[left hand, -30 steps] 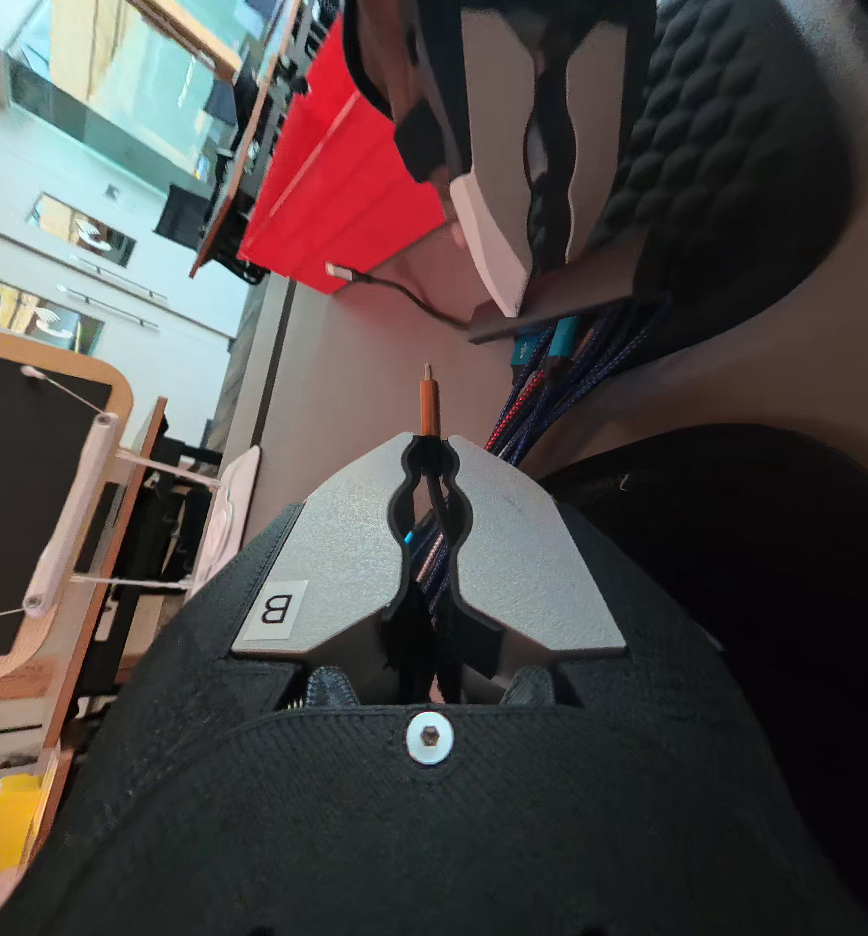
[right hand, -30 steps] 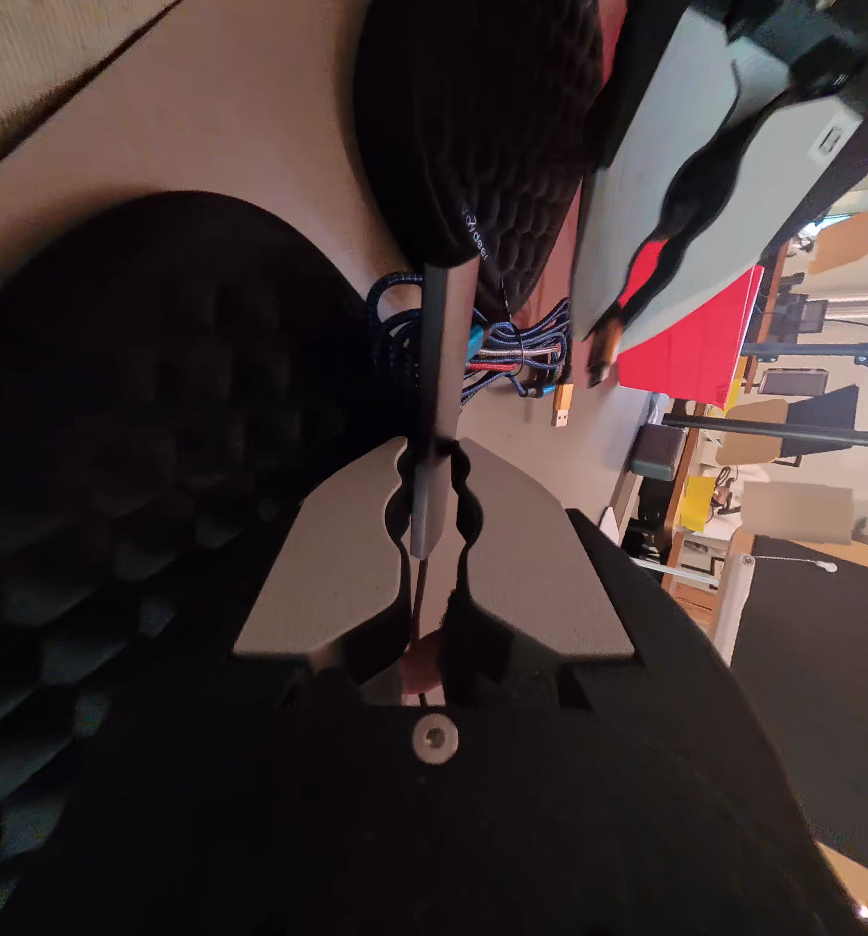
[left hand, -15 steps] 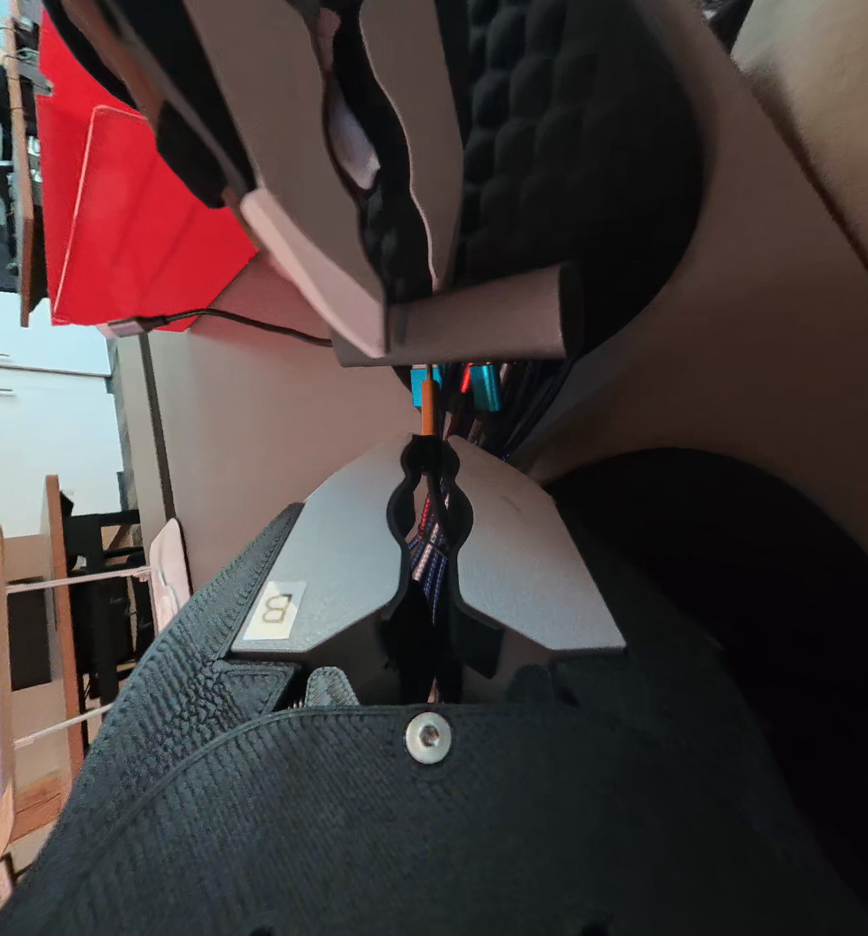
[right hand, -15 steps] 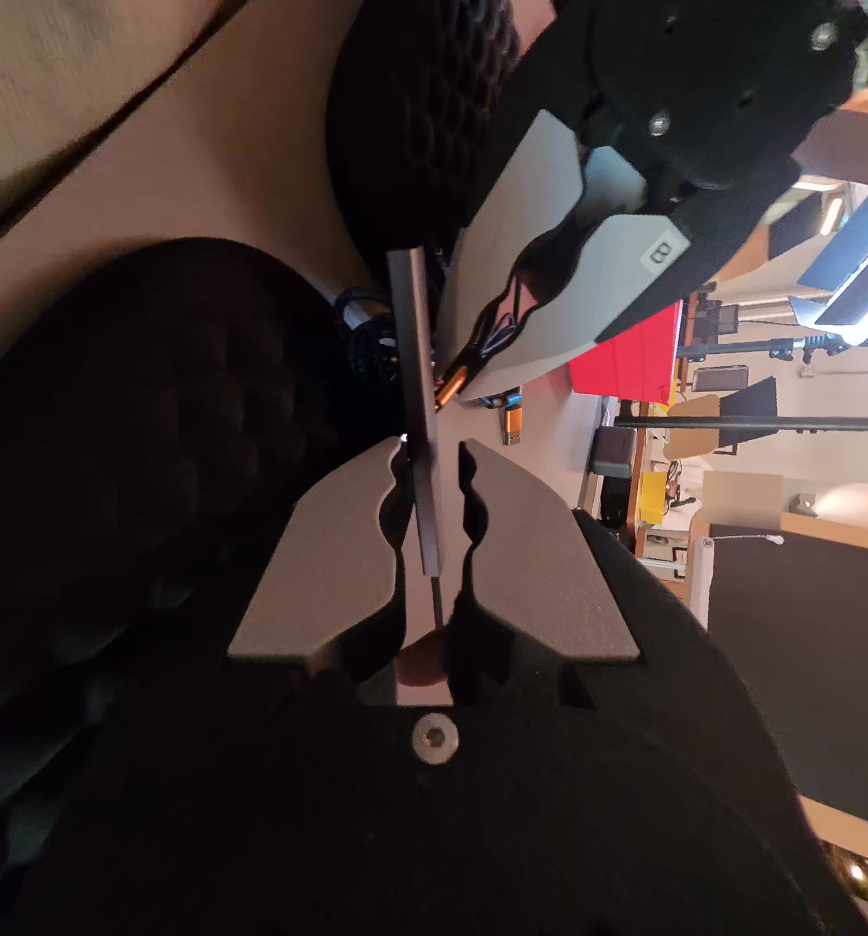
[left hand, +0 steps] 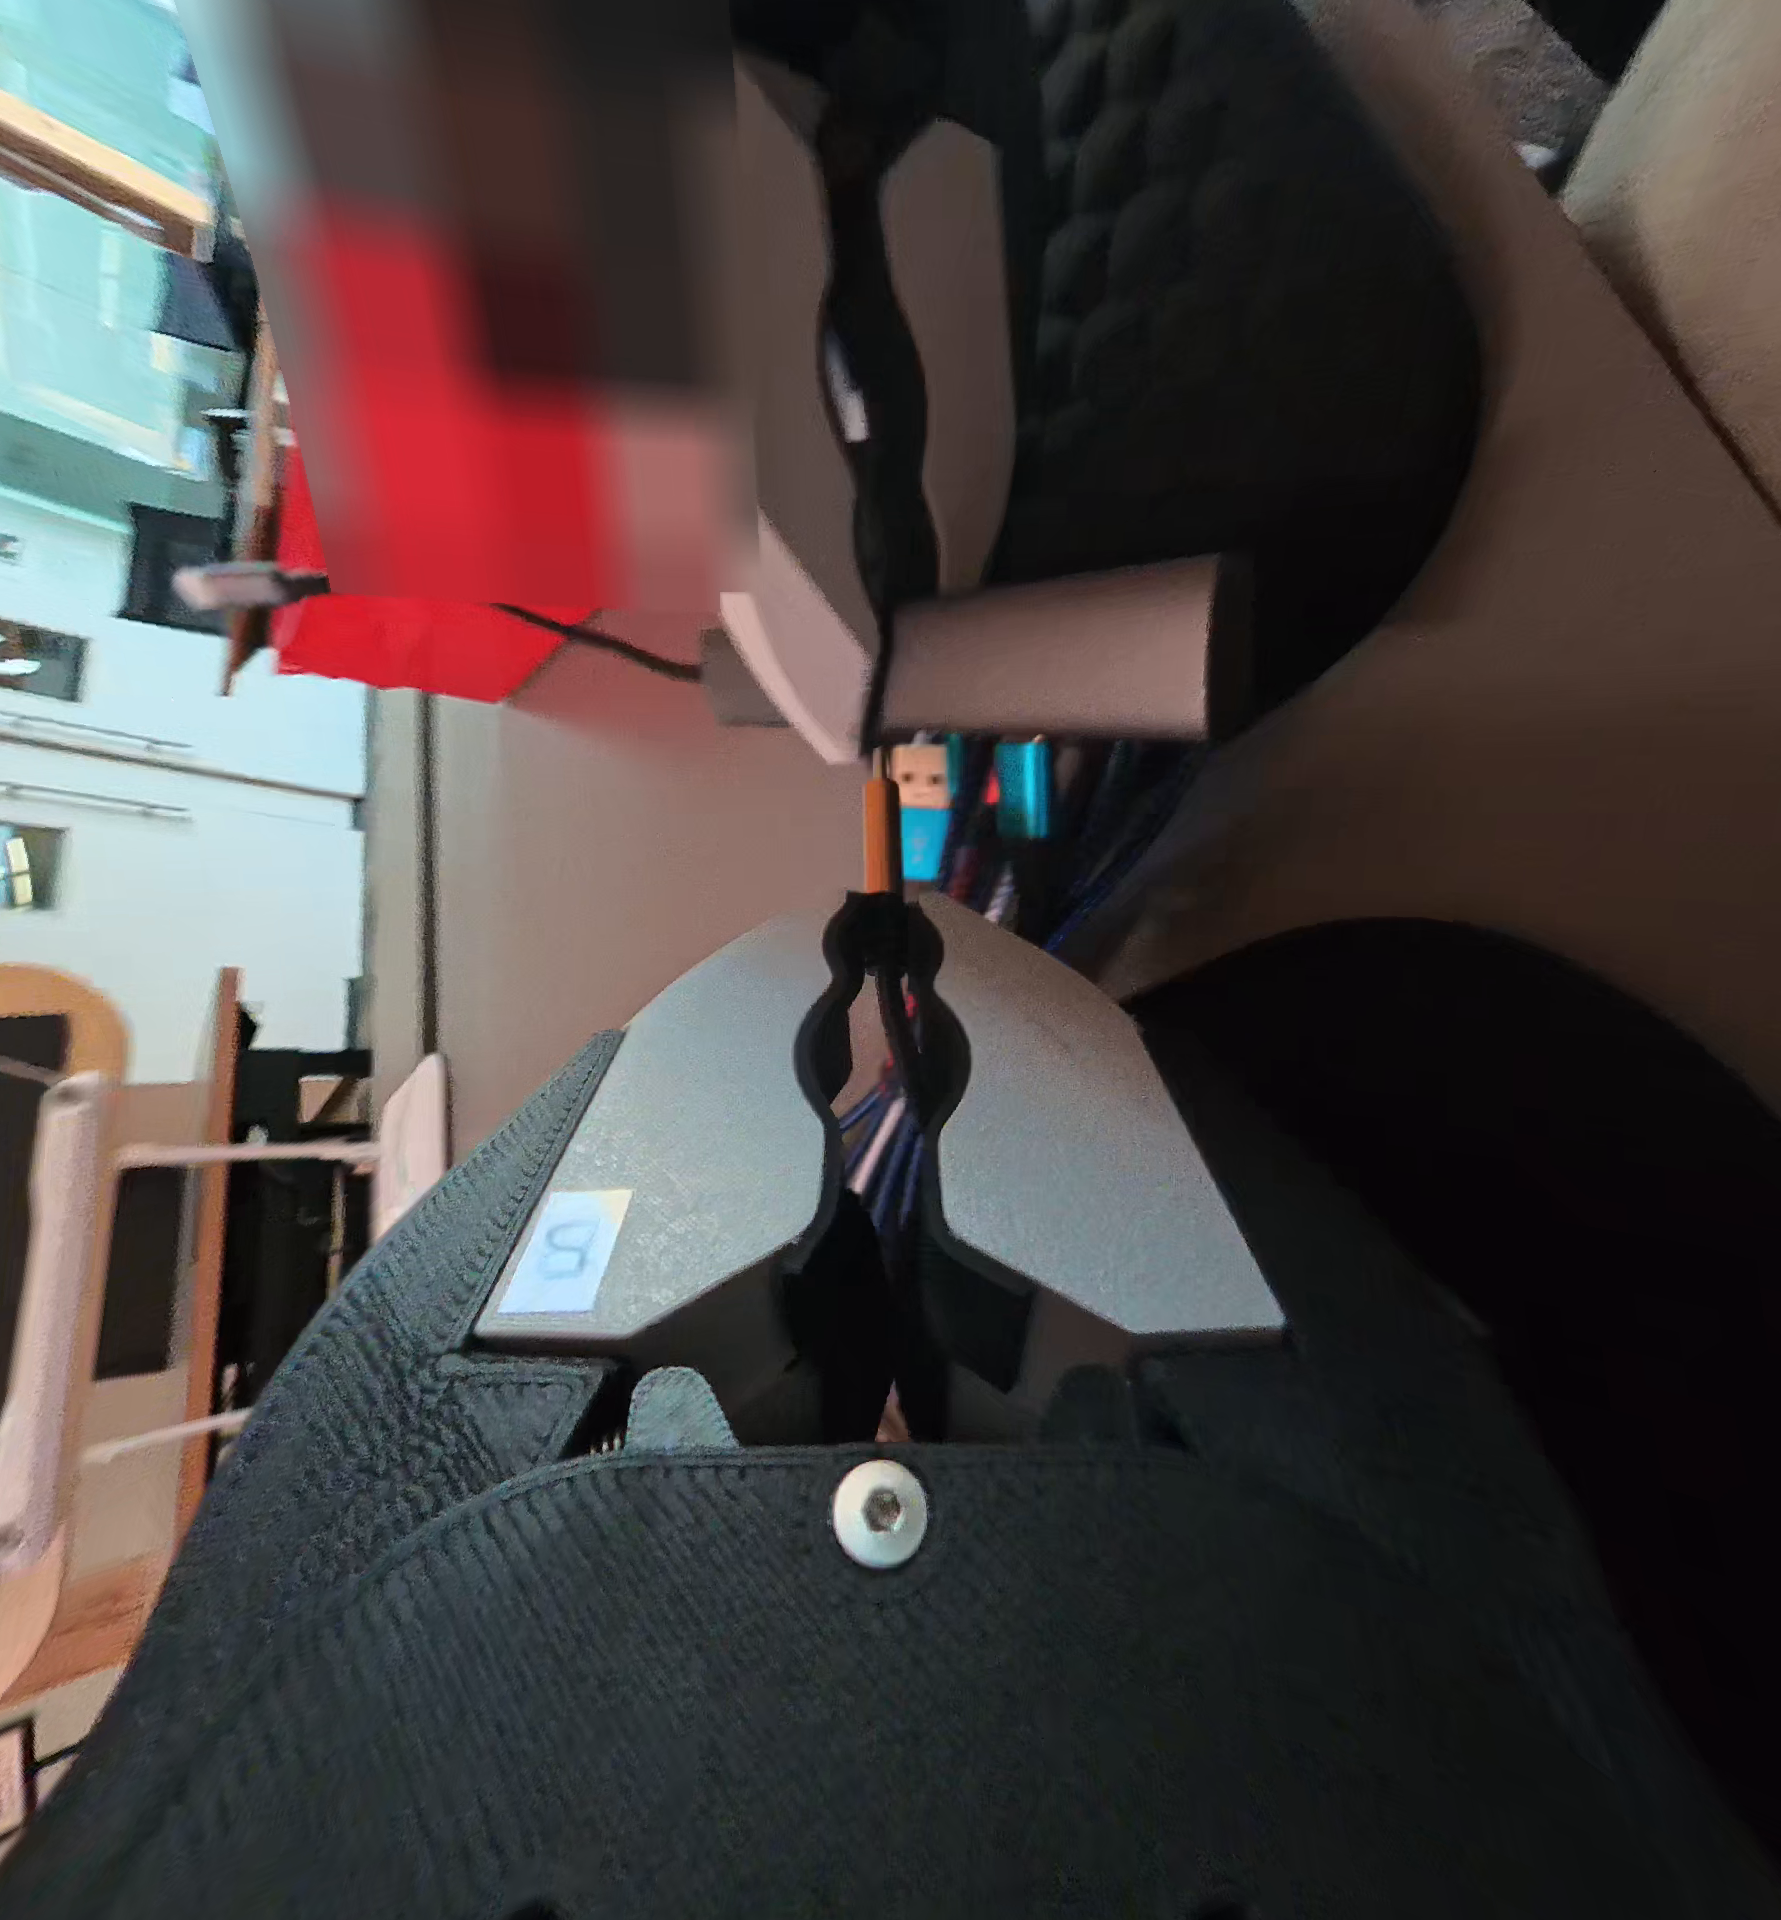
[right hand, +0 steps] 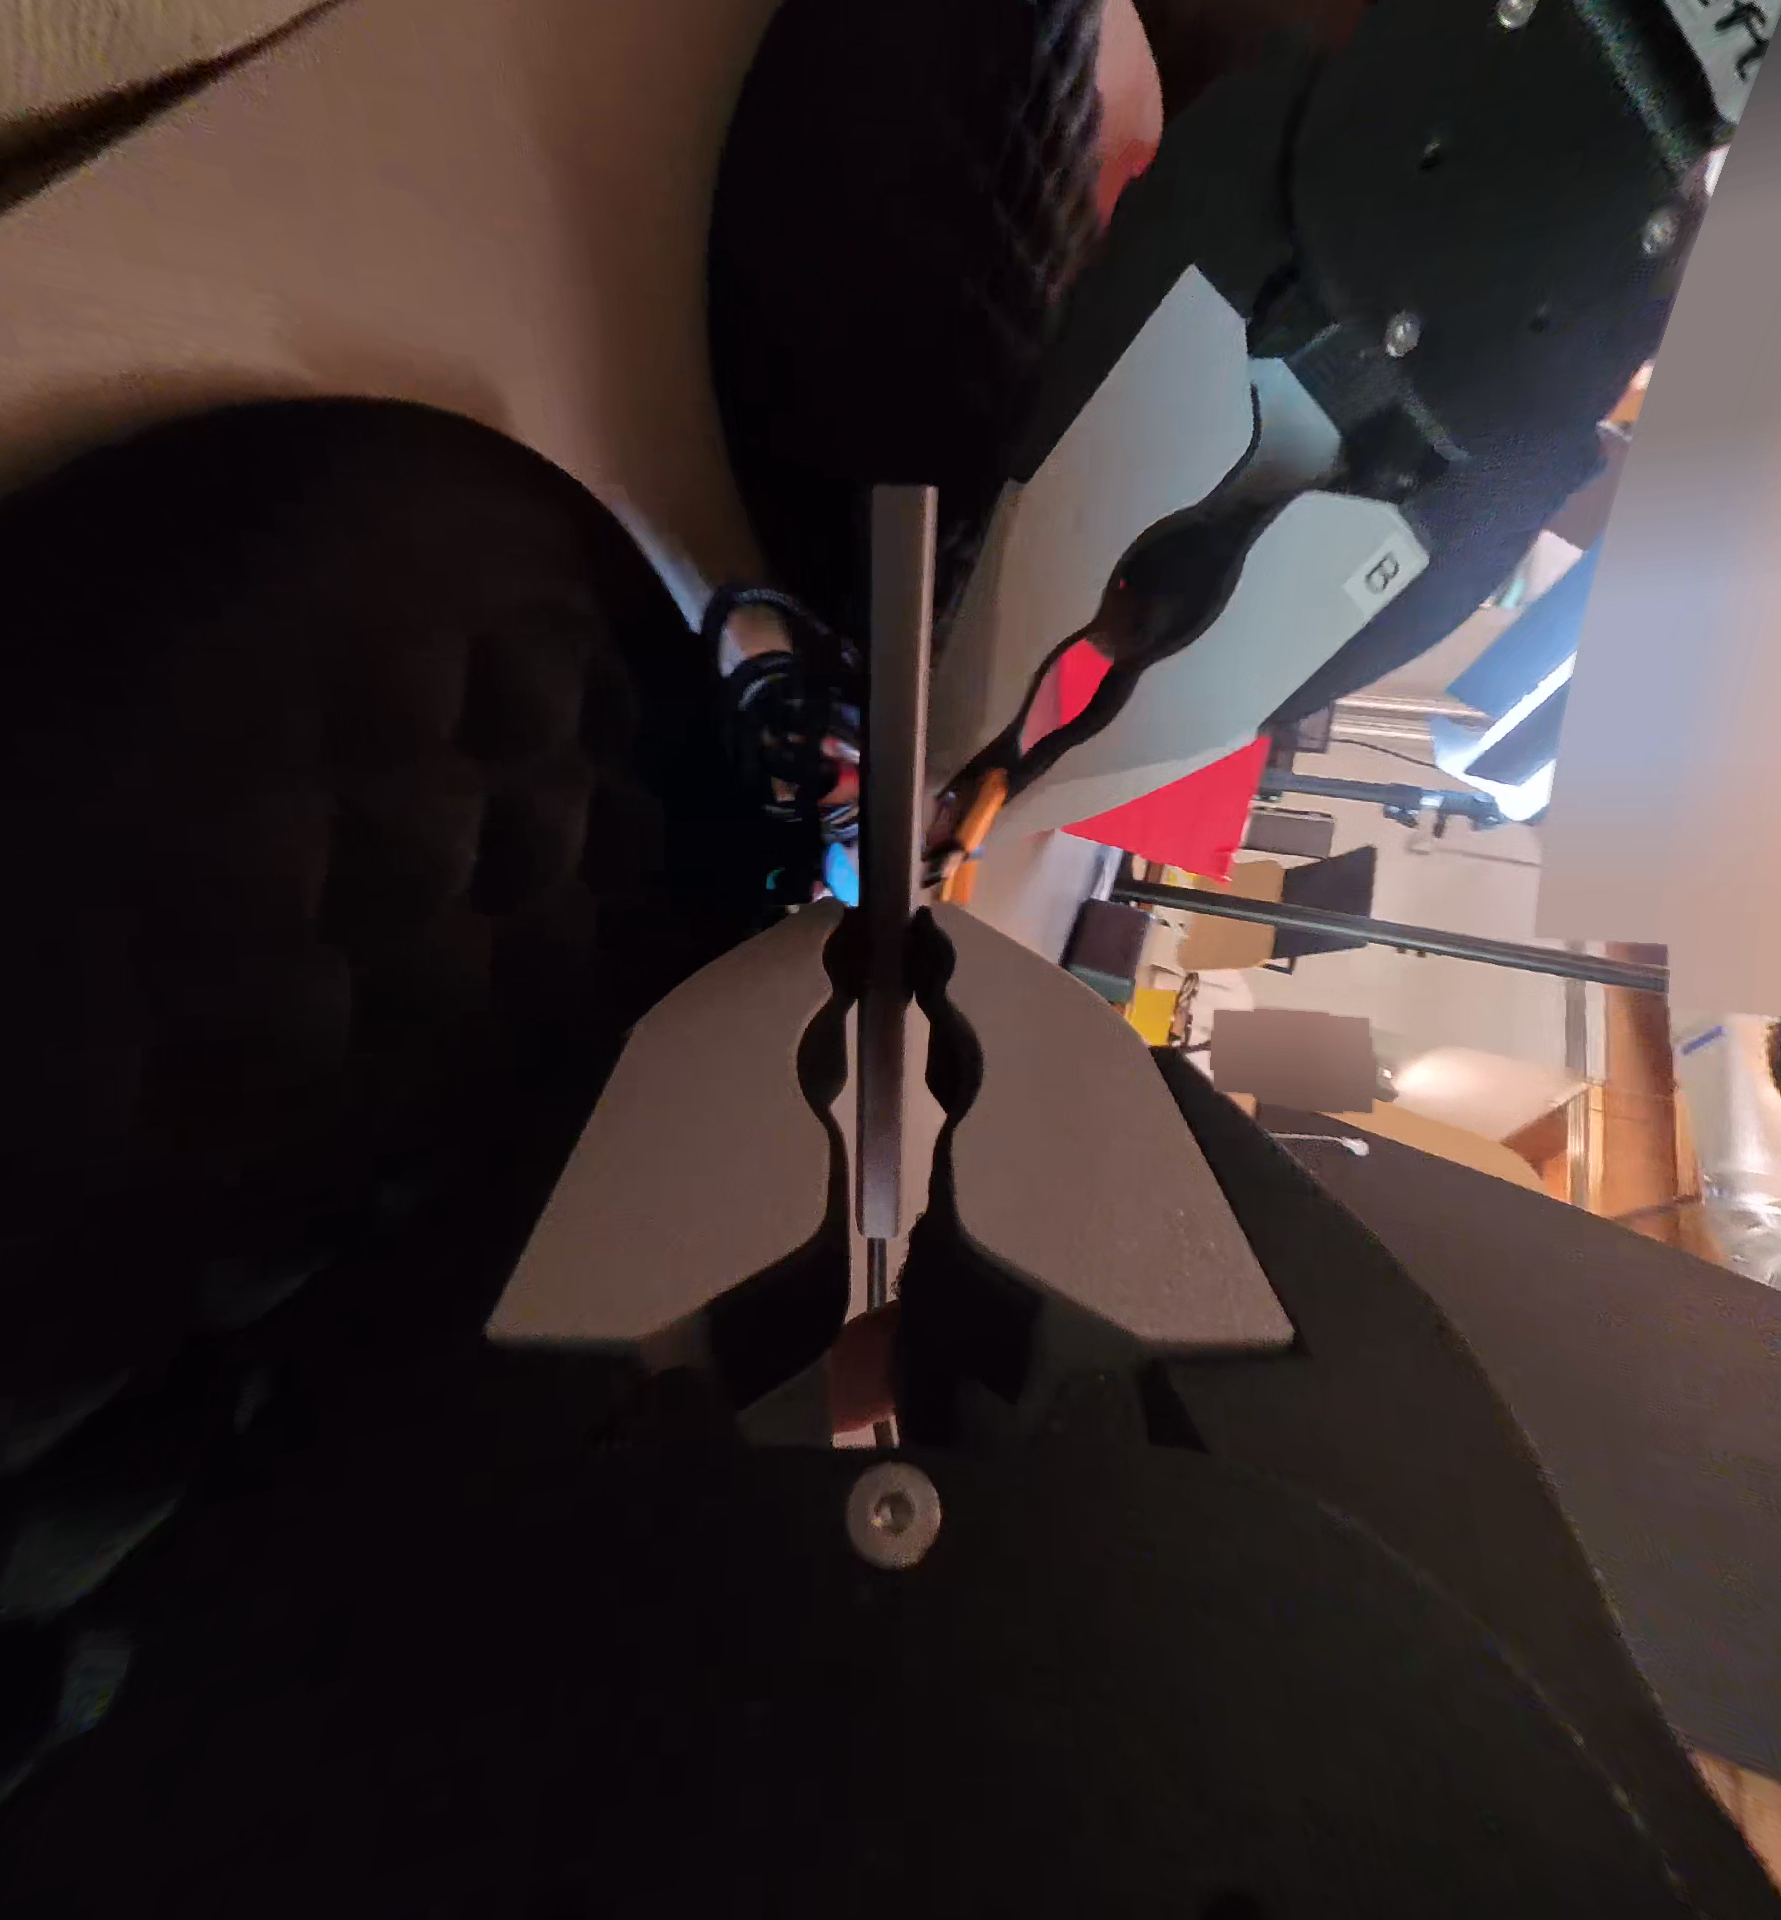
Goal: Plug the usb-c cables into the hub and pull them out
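Note:
My left gripper (left hand: 881,914) is shut on the orange usb-c plug (left hand: 880,847), whose tip meets the long edge of the grey hub (left hand: 1047,644) just ahead. My right gripper (right hand: 888,920) is shut on the grey hub (right hand: 901,727), held edge-on and upright. In the right wrist view the left gripper (right hand: 979,774) comes in from the upper right with the orange plug (right hand: 974,826) against the hub's side. In the left wrist view the right gripper (left hand: 870,665) clamps the hub from above. Blue plugs (left hand: 1021,800) and braided cables (left hand: 979,883) lie behind.
A tan table (left hand: 605,883) carries two black textured pads (left hand: 1229,312). A red folder (left hand: 429,520) stands at the back. The hub's own thin black cable (left hand: 595,644) trails to a loose plug (left hand: 231,587). A bundle of braided cables (right hand: 792,727) lies by the hub. The grippers are tip to tip, or close to it.
The left gripper has carried the orange plug forward from open space to the hub's edge. The right gripper has tightened on the hub and turned it more upright.

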